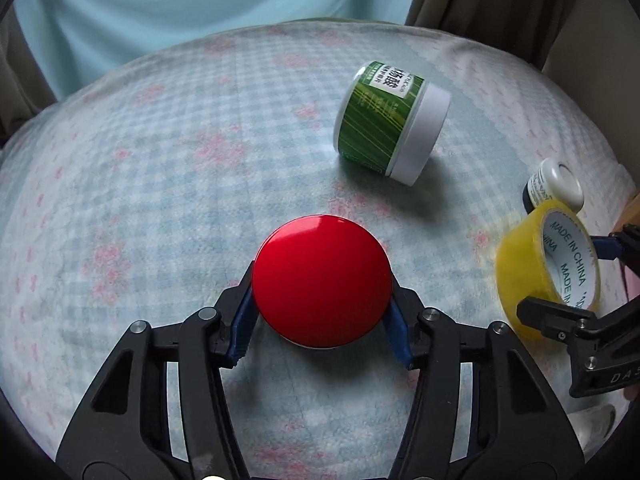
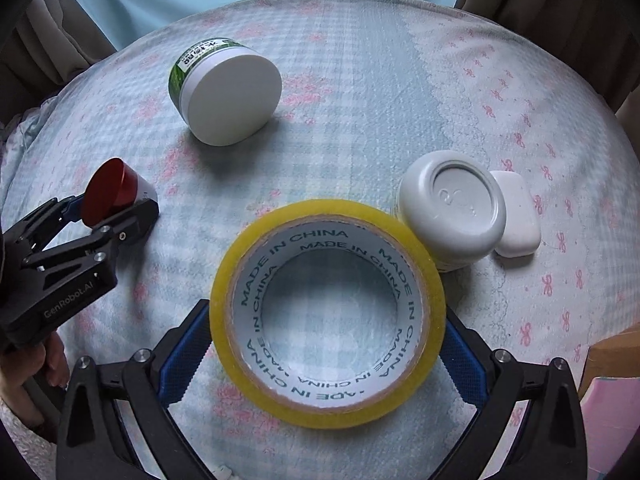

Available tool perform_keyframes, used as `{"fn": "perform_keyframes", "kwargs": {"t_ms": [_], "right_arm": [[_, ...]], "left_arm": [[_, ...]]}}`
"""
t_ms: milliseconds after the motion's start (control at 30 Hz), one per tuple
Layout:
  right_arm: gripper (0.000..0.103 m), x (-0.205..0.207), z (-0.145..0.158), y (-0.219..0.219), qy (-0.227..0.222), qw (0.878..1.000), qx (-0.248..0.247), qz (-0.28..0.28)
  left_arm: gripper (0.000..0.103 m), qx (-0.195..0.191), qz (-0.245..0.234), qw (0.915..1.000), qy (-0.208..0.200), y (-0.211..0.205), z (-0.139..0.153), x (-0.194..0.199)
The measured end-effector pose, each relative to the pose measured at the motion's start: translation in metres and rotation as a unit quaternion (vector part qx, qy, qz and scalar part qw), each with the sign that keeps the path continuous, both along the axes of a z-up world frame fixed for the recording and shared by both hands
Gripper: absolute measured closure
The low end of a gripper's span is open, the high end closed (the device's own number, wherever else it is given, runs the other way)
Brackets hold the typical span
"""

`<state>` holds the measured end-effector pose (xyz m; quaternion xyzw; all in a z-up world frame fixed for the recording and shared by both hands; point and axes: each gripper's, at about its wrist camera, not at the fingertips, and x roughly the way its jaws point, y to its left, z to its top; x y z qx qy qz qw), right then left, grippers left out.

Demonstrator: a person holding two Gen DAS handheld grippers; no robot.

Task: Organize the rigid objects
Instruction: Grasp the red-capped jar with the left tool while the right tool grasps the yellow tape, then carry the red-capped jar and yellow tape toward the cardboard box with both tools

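My left gripper (image 1: 322, 312) is shut on a small jar with a red lid (image 1: 321, 280), its blue pads on both sides; the jar also shows in the right wrist view (image 2: 114, 196). My right gripper (image 2: 328, 344) is shut on a yellow tape roll (image 2: 328, 312), held by its outer rim; the roll also shows in the left wrist view (image 1: 546, 276). A green-labelled jar with a white lid (image 1: 390, 120) lies on its side farther back on the checked cloth (image 1: 160, 180).
A white bottle (image 2: 452, 208) lies just behind the tape roll, with a white soap-like bar (image 2: 516, 212) at its right. A brown box corner (image 2: 616, 348) and a pink item sit at the right edge. A person in light blue stands beyond the table.
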<state>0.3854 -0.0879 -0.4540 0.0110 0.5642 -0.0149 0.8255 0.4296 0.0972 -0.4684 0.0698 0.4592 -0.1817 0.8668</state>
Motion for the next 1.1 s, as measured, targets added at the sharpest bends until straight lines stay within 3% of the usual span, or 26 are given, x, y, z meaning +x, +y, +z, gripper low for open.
{"fn": "perform_keyframes", "kwargs": {"t_ms": [300, 533, 733, 1100], "right_arm": [[0.007, -0.001, 0.006, -0.001, 0.0, 1.0, 0.006, 0.0], [0.007, -0.015, 0.038, 0.01, -0.007, 1.0, 0.013, 0.01], [0.007, -0.033, 0.089, 0.022, -0.021, 0.999, 0.019, 0.019], [0.007, -0.096, 0.212, 0.039, -0.061, 0.997, 0.037, 0.034]], "left_arm": [[0.052, -0.01, 0.012, 0.9999, 0.001, 0.006, 0.01, -0.007], [0.052, -0.018, 0.015, 0.9997, -0.003, 0.011, 0.044, -0.022], [0.052, -0.032, 0.028, 0.999, -0.013, 0.021, 0.1, -0.041], [0.052, -0.046, 0.04, 0.9977, -0.028, 0.04, 0.227, -0.1]]}}
